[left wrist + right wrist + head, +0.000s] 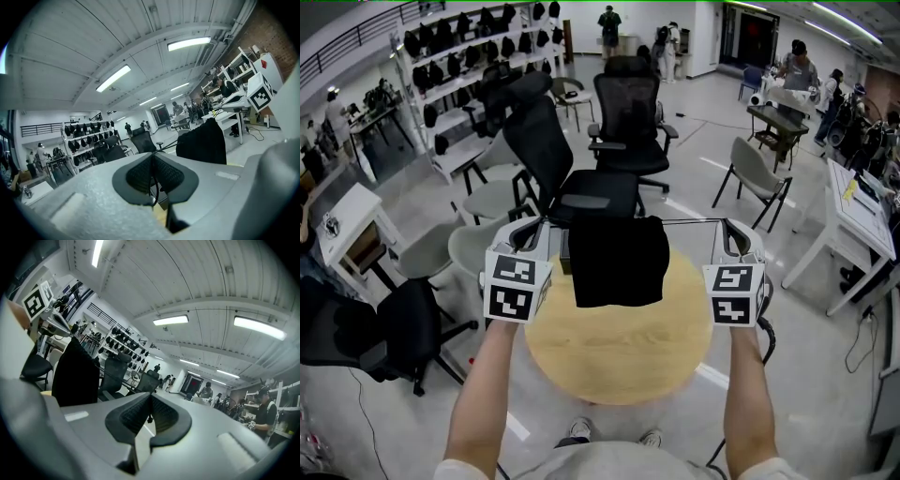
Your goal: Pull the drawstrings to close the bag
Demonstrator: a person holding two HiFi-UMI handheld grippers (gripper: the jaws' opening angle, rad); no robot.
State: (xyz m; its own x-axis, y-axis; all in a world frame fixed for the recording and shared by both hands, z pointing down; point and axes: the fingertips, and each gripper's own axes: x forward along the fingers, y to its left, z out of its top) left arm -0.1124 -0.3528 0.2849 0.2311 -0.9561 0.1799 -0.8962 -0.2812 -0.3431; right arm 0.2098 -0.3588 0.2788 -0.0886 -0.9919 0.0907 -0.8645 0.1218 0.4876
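Observation:
A black drawstring bag (619, 261) hangs above the round wooden table (619, 366), strung between my two grippers. Its drawstring (692, 222) runs taut from the bag's top to each side. My left gripper (540, 228) is shut on the thin black string (154, 183), with the bag (201, 143) to its right in the left gripper view. My right gripper (724, 228) is shut on the other string end (149, 418), with the bag (75, 373) to its left in the right gripper view. Both grippers (153, 159) (150, 404) are roughly level with the bag's top.
Black office chairs (628, 131) stand just beyond the table, grey chairs (478, 246) at its left. A white desk (862, 220) is on the right and a rack of black bags (459, 56) at the back left. People stand far back.

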